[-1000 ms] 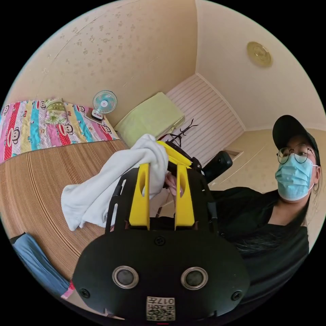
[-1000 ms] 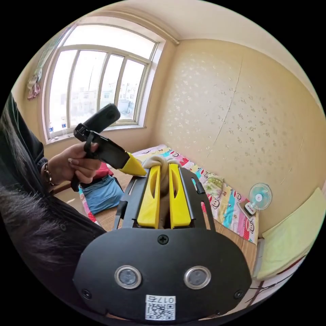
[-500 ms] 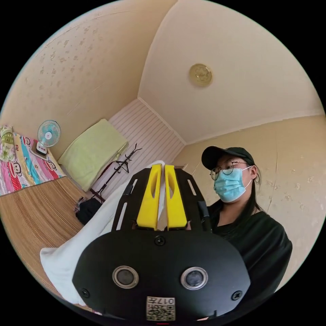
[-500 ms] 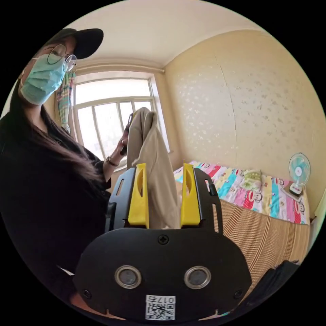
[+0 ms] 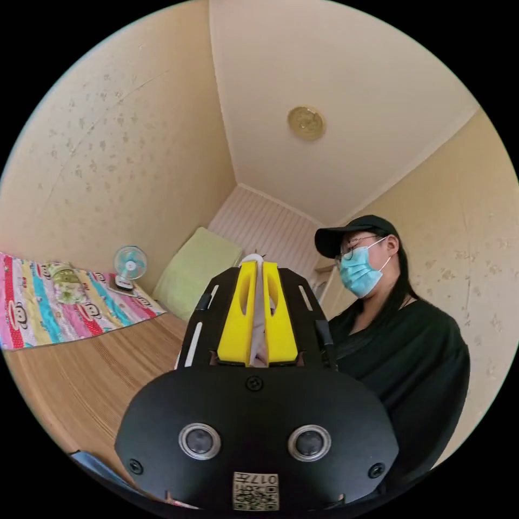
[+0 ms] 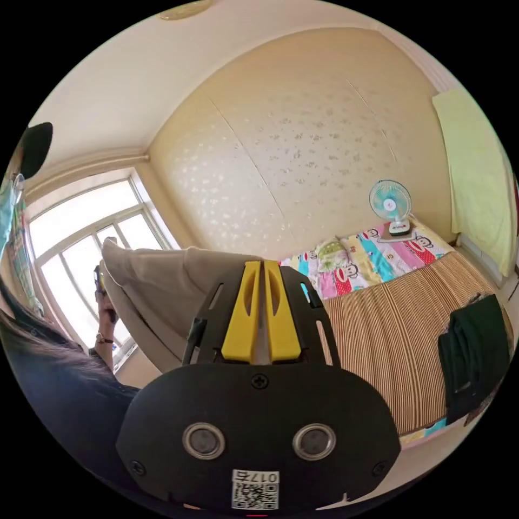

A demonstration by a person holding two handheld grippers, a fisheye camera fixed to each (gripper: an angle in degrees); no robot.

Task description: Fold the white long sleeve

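Both hand-held grippers, left (image 5: 258,268) and right (image 6: 258,268), raised, clamp the white long sleeve (image 6: 162,281).

sticker on left gripper (image 5: 258,270) housing: white sticker (image 5: 255,491) at the bottom edge of the black body, a square code with a short row of printed characters above it; label, not read out
sticker on right gripper (image 6: 258,267) housing: same kind of white sticker (image 6: 255,489), square code plus a short character row, same spot on the body; not read out
blanket (image 5: 54,319): striped cartoon print with repeated monkey heads; any lettering between them is too small to tell in either view
fan (image 6: 390,201): a small mark on the hub and on the base, too small to read
legible text elsewhere: none
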